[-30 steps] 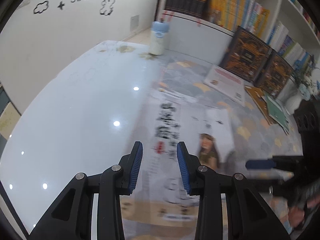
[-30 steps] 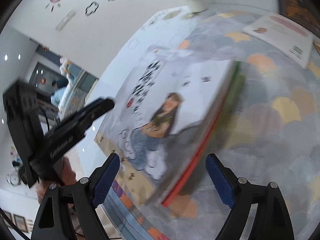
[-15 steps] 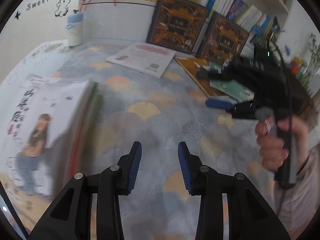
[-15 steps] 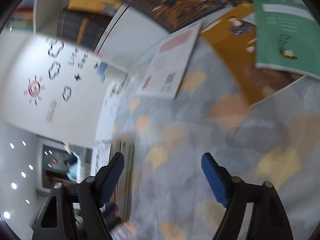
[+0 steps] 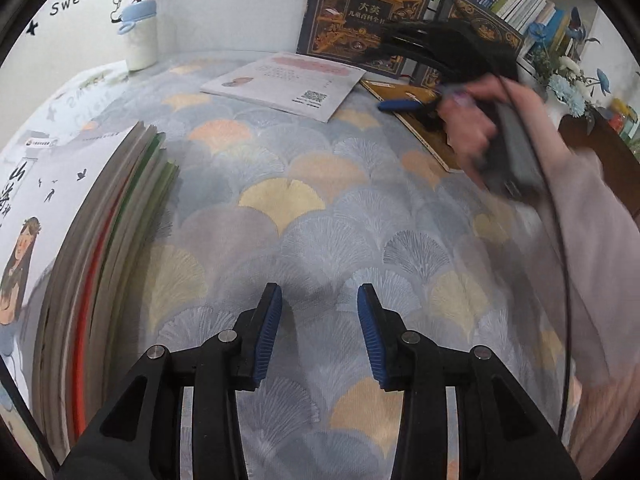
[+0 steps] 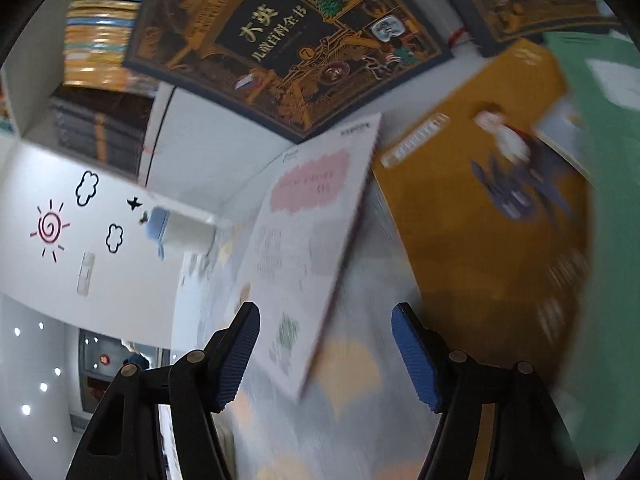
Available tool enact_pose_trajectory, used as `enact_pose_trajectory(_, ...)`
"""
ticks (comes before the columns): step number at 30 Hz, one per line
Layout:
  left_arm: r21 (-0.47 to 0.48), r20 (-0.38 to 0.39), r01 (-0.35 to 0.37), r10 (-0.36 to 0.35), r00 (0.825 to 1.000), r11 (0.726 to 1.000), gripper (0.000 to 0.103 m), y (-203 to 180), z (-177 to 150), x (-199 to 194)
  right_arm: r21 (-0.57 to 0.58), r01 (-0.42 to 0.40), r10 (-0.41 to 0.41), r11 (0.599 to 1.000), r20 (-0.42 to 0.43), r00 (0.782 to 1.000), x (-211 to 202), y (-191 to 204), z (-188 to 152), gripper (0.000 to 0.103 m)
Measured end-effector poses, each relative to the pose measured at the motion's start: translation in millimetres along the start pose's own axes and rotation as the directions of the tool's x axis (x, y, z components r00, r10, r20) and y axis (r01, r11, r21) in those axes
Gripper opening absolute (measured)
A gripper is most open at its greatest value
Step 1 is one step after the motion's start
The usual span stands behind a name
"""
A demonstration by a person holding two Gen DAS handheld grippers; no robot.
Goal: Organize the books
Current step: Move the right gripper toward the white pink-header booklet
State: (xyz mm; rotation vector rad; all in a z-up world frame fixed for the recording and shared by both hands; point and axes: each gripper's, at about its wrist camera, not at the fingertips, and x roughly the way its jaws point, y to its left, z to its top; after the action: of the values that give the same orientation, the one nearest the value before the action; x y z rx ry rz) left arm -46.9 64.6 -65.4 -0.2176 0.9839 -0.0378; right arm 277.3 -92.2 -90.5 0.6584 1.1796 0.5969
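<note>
cloth (image 5: 340,208): woven, matt, fan-patterned | white booklet (image 5: 288,80): smooth paper | encyclopedia cover (image 6: 288,36): glossy | pads (image 5: 269,332): ribbed blue rubber

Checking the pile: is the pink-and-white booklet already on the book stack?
No, the pink-and-white booklet lies flat on the patterned cloth, apart from the book stack.

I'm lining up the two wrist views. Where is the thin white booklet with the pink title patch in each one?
Left wrist: white booklet lies flat at upper centre, before the dark encyclopedia.
Right wrist: white booklet runs tilted through the centre, above the gripper.
Shared landmark: the dark encyclopedia.
</note>
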Motion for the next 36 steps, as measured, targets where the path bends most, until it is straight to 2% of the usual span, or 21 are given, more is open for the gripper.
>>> enact_pose_trajectory(4, -0.001, -0.021, 0.031, -0.031, 0.999, 1.000, 0.042, 2.1, -0.2, 1.7, 0.005, 0.036, -0.036, 0.999, 0.003, 0.999, 22.5, 0.6, 27.6, 0.051)
enact_pose_trajectory(6, -0.005, -0.027, 0.052, -0.052, 0.998, 0.999, 0.046, 3.0, -0.1, 1.5, 0.008, 0.035, -0.035, 0.999, 0.009, 0.999, 29.2, -2.0, 34.5, 0.038)
enact_pose_trajectory(7, -0.006, -0.028, 0.061, -0.062, 0.998, 0.998, 0.047, 3.1, 0.3, 1.8, 0.005, 0.037, -0.037, 0.999, 0.013, 0.999, 31.1, -2.1, 35.6, 0.035)
enact_pose_trajectory(14, 0.019, -0.035, 0.066, -0.066, 0.997, 0.998, 0.051, -1.6, -0.9, 1.8, -0.031, 0.050, -0.049, 0.998, 0.043, 0.998, 40.2, 1.0, 41.6, 0.034)
enact_pose_trajectory(16, 0.025, -0.035, 0.063, -0.062, 0.997, 0.998, 0.051, -2.8, -1.2, 1.8, -0.072, 0.073, -0.069, 0.995, 0.057, 0.996, 41.8, 7.7, 39.0, 0.037)
enact_pose_trajectory(19, 0.030, -0.038, 0.058, -0.057, 0.998, 0.998, 0.051, -5.1, -0.7, 1.9, -0.168, 0.105, -0.093, 0.980, 0.077, 0.993, 41.8, 20.1, 29.1, 0.048)
enact_pose_trajectory(21, 0.032, -0.036, 0.055, -0.053, 0.998, 0.998, 0.051, -5.6, -0.8, 2.1, -0.201, 0.094, -0.085, 0.975, 0.053, 0.995, 42.3, 26.3, 24.6, 0.067)
enact_pose_trajectory(23, 0.039, -0.034, 0.047, -0.046, 0.998, 0.998, 0.051, -7.3, -0.8, 2.3, -0.227, 0.088, -0.089, 0.970, 0.007, 0.996, 45.1, 34.8, 18.9, 0.079)
enact_pose_trajectory(29, 0.036, -0.034, 0.042, -0.041, 0.999, 0.998, 0.051, -8.3, -0.5, 1.5, -0.288, 0.131, -0.164, 0.949, -0.096, 0.982, 44.2, 50.6, 2.7, 0.079)
enact_pose_trajectory(31, 0.032, -0.036, 0.044, -0.043, 0.998, 0.999, 0.051, -8.3, -0.8, 0.8, -0.261, 0.075, -0.122, 0.962, -0.170, 0.978, 44.9, 47.9, -3.6, 0.081)
enact_pose_trajectory(34, 0.027, -0.035, 0.046, -0.045, 0.998, 0.999, 0.051, -8.7, -1.9, 0.2, -0.248, 0.025, -0.074, 0.968, -0.192, 0.979, 45.1, 45.2, -4.8, 0.085)
enact_pose_trajectory(35, 0.026, -0.035, 0.046, -0.045, 0.998, 0.999, 0.051, -9.3, -2.0, 0.1, -0.221, -0.021, -0.025, 0.975, -0.201, 0.979, 45.7, 41.4, -1.7, 0.091)
enact_pose_trajectory(36, 0.026, -0.034, 0.045, -0.044, 0.998, 0.999, 0.051, -9.6, -1.9, 0.1, -0.190, -0.057, 0.020, 0.980, -0.195, 0.981, 46.1, 36.7, 2.7, 0.091)
